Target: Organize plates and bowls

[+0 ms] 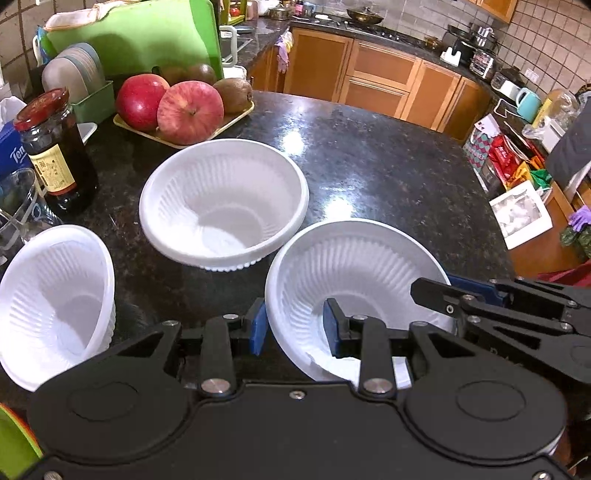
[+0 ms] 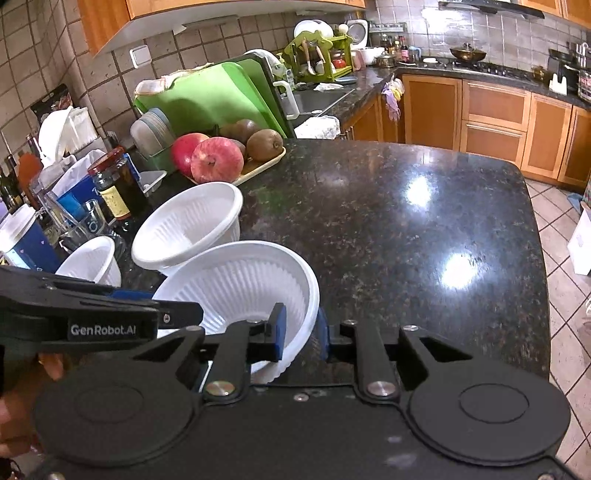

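Three bowls (image 1: 225, 203) white, ribbed. Table (image 1: 369, 155) black, speckled. Beyond bowls: red apples (image 1: 190, 110), brown kiwis (image 1: 233, 94), green cutting board (image 1: 147, 33). Gripper pads (image 1: 258, 328) blue.

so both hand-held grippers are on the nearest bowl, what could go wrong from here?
1. The left hand-held gripper and right hand-held gripper pinch opposite walls of one thin white disposable bowl; pulling apart may crack it.
2. The middle bowl sits close; lifting could knock it toward the fruit tray.
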A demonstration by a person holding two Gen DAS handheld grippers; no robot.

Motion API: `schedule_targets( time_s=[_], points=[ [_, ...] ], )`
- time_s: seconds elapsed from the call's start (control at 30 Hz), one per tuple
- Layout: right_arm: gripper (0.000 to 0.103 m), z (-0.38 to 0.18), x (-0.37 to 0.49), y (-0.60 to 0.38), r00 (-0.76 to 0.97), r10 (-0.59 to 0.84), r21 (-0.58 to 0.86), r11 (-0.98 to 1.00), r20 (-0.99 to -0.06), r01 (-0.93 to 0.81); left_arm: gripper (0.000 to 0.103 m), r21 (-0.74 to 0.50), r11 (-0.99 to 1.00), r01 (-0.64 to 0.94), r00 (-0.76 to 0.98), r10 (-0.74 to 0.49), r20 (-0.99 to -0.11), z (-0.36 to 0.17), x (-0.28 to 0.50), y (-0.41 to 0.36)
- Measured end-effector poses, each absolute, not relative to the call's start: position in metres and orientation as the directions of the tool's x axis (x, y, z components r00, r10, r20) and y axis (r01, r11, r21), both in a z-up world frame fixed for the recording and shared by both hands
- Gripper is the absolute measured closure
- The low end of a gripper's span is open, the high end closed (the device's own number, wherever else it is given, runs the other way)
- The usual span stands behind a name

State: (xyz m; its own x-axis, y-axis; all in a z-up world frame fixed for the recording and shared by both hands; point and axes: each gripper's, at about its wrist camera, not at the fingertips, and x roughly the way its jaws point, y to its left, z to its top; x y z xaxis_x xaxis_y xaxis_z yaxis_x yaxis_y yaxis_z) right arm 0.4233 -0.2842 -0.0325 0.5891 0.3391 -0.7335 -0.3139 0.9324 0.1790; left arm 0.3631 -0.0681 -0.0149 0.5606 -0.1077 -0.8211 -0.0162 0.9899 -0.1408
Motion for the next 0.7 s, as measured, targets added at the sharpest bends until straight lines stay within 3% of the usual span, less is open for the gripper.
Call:
schedule_targets(
  time_s=[0.7],
  points=[
    [0.083, -0.008, 0.256, -0.300, 0.601, 0.290, 0.213, 0.957, -0.744, -0.198, 0.062, -0.166, 0.959, 0.231, 0.513, -0.265, -0.817, 0.001, 0.248, -0.078]
  ],
)
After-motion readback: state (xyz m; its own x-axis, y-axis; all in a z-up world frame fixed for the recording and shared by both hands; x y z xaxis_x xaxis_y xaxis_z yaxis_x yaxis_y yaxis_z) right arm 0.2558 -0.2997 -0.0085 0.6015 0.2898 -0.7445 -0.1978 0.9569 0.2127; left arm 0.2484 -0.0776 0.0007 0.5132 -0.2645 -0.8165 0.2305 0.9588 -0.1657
